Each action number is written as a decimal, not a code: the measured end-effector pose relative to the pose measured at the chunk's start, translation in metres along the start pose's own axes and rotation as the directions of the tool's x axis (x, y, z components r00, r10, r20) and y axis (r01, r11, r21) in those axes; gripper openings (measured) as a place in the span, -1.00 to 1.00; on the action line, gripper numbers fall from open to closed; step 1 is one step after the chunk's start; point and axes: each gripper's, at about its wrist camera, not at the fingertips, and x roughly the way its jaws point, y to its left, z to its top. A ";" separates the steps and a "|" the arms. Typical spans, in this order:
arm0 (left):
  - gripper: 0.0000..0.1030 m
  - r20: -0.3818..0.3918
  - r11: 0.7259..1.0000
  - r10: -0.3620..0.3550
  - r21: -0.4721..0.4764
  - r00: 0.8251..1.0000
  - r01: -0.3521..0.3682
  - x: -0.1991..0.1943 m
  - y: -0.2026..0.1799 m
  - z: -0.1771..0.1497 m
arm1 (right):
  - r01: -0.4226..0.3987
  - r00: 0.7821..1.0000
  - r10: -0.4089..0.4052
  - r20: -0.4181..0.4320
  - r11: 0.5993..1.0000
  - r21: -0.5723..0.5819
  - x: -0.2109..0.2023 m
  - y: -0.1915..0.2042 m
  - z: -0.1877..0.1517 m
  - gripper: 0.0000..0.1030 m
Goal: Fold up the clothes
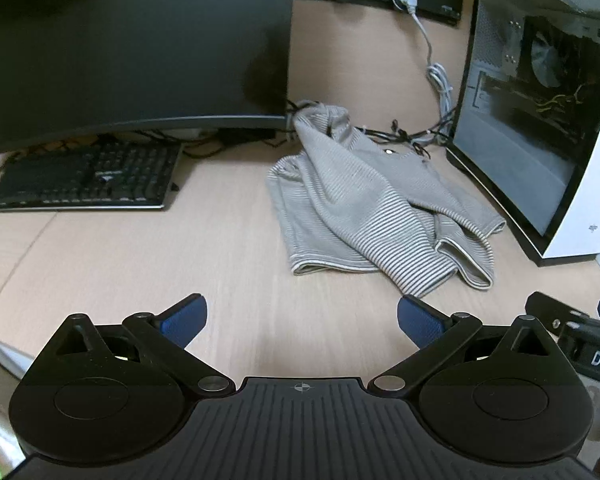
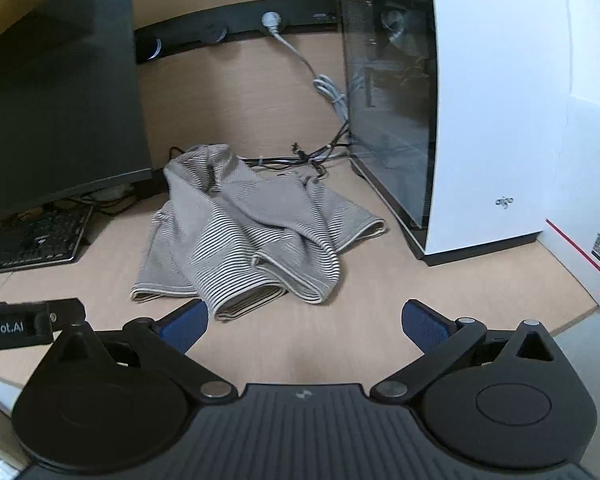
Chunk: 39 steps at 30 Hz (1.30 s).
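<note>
A grey striped garment [image 1: 364, 204] lies crumpled on the wooden desk [image 1: 140, 264], between the monitor and the PC case. It also shows in the right wrist view [image 2: 244, 236]. My left gripper [image 1: 302, 320] is open and empty, above the desk, short of the garment's near hem. My right gripper [image 2: 304, 322] is open and empty, with its left blue fingertip [image 2: 188, 320] close to the garment's front hem. Part of the right gripper shows at the right edge of the left wrist view [image 1: 580, 332]. Part of the left gripper shows at the left of the right wrist view [image 2: 28, 324].
A dark monitor [image 1: 132, 48] and black keyboard [image 1: 88, 180] stand at the left. A white PC case with a glass side [image 2: 440, 112] stands at the right, with cables [image 1: 412, 136] behind the garment. A white box [image 2: 588, 208] sits at the far right.
</note>
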 end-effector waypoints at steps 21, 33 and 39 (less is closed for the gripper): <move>1.00 0.005 0.999 0.038 -0.017 0.999 -0.038 -0.035 -0.009 -0.016 | -0.078 0.997 0.079 0.010 0.993 -0.088 -0.014 0.003 -0.002 1.00; 1.00 0.004 0.999 0.038 -0.009 0.999 -0.037 -0.035 -0.017 -0.016 | -0.080 0.996 0.083 0.021 0.992 -0.093 -0.015 -0.003 -0.001 1.00; 1.00 0.004 0.999 0.049 -0.016 0.999 -0.049 -0.034 -0.018 -0.014 | -0.088 0.996 0.091 0.022 0.991 -0.097 -0.014 -0.004 0.000 1.00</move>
